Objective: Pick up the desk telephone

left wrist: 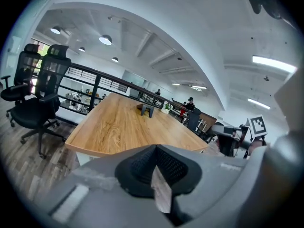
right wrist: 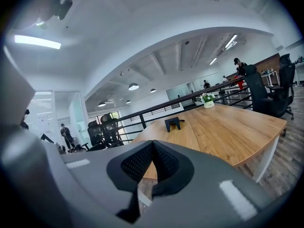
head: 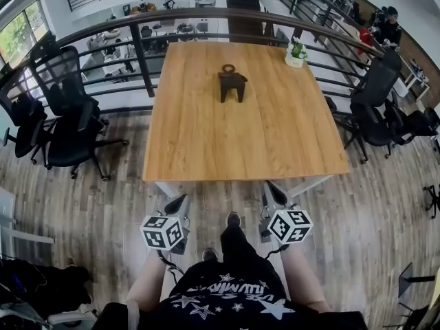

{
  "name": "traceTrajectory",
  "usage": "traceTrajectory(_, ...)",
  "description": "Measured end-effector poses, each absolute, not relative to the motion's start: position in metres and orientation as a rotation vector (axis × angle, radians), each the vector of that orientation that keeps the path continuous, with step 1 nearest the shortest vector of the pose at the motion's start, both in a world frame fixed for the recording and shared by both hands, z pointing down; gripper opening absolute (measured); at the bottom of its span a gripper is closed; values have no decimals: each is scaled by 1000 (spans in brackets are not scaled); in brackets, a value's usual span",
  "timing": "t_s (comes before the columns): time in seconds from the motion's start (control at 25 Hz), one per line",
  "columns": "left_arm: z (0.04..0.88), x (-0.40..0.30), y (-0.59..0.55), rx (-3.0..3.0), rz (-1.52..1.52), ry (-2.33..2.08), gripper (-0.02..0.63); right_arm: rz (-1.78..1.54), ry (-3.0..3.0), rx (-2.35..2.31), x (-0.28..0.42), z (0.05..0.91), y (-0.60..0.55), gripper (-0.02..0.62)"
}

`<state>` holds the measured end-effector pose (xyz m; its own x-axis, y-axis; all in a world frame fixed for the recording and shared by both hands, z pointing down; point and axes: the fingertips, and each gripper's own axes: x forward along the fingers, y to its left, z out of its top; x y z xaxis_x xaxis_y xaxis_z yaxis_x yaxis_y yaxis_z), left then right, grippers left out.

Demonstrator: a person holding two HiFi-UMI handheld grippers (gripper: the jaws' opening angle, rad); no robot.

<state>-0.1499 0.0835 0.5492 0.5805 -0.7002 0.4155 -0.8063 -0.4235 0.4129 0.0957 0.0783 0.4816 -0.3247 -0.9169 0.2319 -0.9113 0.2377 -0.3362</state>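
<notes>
The desk telephone [head: 232, 82] is a small black object standing on the far half of the wooden table [head: 206, 143], seen too in the left gripper view [left wrist: 146, 109] and the right gripper view [right wrist: 173, 123]. Both grippers hang low in front of the table's near edge, well short of the telephone. My left gripper [head: 180, 205] has its black pads meeting at the tips [left wrist: 155, 148], with nothing between them. My right gripper [head: 275, 194] is likewise shut and empty [right wrist: 152, 144].
A small potted plant [head: 296, 52] stands at the table's far right corner. Black office chairs stand to the left [head: 65, 108] and right [head: 375, 108]. A dark railing [head: 137, 47] runs behind the table. The person's legs and shoes [head: 234, 220] are between the grippers.
</notes>
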Motion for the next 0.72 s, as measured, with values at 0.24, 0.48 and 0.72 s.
traceTrajectory(0.24,555,-154,70,2234,288,-1215,2,-709,2508,-1765,83,497,46,2)
traceTrajectory(0.48,552,-159,29,2193,273,-1293,2,-673,2537,-1704,84,493,-14,2)
traceTrajectory(0.72,554,-151,-33,2145,262,-1340,2,-683,2571,-1634,89,494,-85,2)
